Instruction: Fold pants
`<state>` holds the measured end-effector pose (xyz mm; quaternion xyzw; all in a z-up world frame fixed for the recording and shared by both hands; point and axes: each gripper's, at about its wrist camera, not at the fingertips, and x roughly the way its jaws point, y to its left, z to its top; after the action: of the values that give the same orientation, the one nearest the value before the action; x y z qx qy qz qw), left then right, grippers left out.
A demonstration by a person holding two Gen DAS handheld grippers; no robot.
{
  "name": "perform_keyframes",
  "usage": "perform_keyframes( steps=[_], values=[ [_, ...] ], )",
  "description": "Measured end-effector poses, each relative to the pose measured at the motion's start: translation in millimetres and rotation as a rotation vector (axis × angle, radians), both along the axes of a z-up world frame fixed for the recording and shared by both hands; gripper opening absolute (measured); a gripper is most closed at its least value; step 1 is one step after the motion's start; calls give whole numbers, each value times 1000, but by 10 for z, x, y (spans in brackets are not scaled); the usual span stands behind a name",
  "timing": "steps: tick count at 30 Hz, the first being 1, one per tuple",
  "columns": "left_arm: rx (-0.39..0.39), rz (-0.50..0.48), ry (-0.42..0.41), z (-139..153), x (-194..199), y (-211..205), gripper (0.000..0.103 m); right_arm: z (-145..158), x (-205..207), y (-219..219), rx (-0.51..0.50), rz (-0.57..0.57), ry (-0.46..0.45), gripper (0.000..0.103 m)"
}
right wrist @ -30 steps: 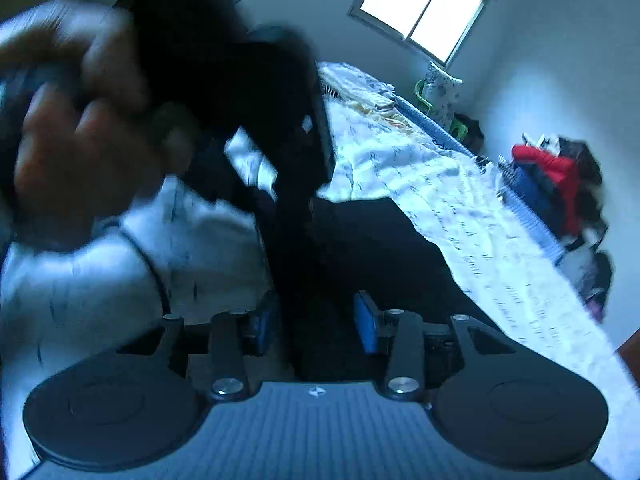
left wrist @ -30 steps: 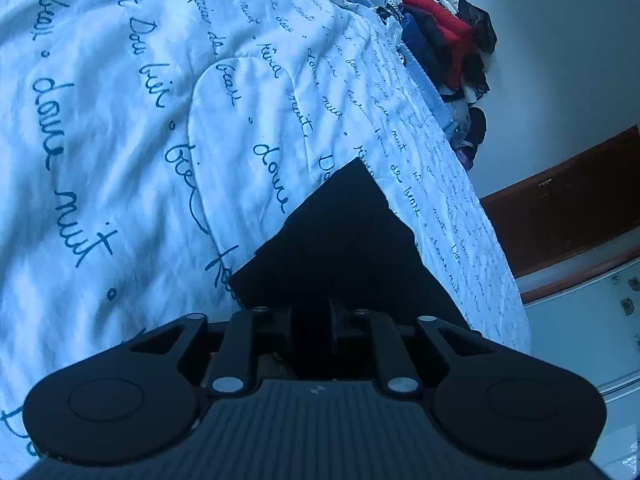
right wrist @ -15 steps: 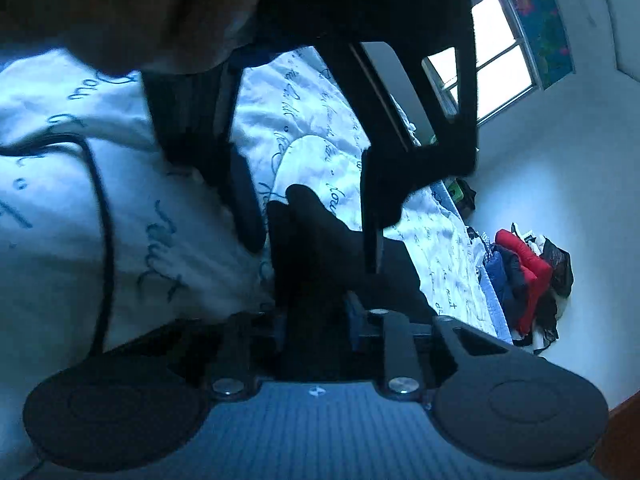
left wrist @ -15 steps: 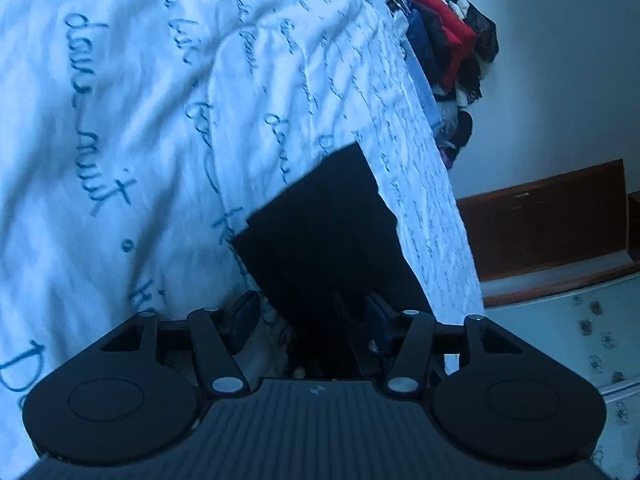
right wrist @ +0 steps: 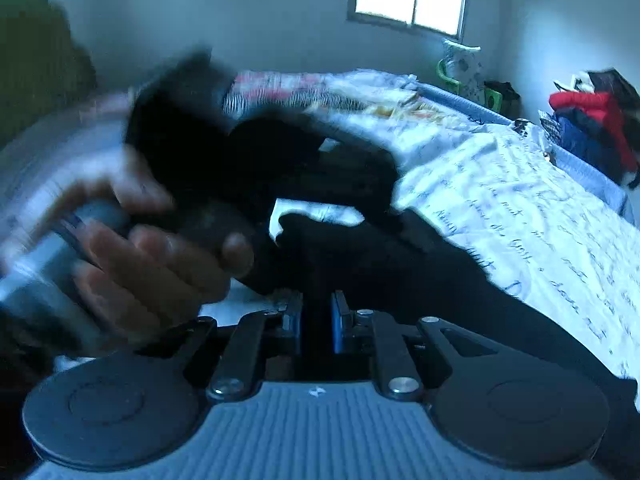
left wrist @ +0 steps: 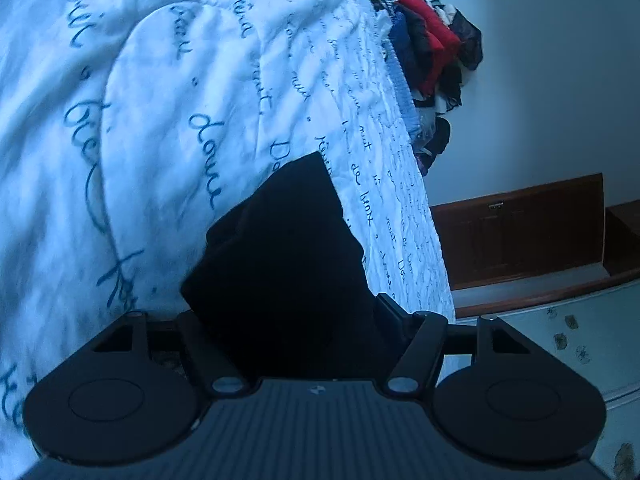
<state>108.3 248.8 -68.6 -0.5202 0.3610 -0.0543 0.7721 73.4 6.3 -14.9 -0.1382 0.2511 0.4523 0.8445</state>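
Pinching dark pants between the right gripper pads, cloth trailing over the bed's near edge. Blurring at left: a hand gripping the left gripper.

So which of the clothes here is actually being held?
The black pants on the bed; the red and blue clothes sit untouched in the wall pile.
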Motion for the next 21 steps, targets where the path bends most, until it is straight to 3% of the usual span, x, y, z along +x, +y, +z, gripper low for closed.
perform_keyframes(
  steps=[4,8,11,15,21],
  values=[
    [71,4,12,16,52,-52,52,91,279,-257,54,-101,93,15],
    [166,-1,2,53,89,-139,42,-261,436,-119,-172,-181,85,15],
    [232,0,-11,74,89,-182,38,-223,422,-103,-138,-193,69,16],
    [315,-4,-31,124,92,-273,34,-125,397,-164,-15,-218,89,16],
    [482,-19,-54,244,47,-453,29,-268,483,-42,-44,-228,119,16]
  ],
)
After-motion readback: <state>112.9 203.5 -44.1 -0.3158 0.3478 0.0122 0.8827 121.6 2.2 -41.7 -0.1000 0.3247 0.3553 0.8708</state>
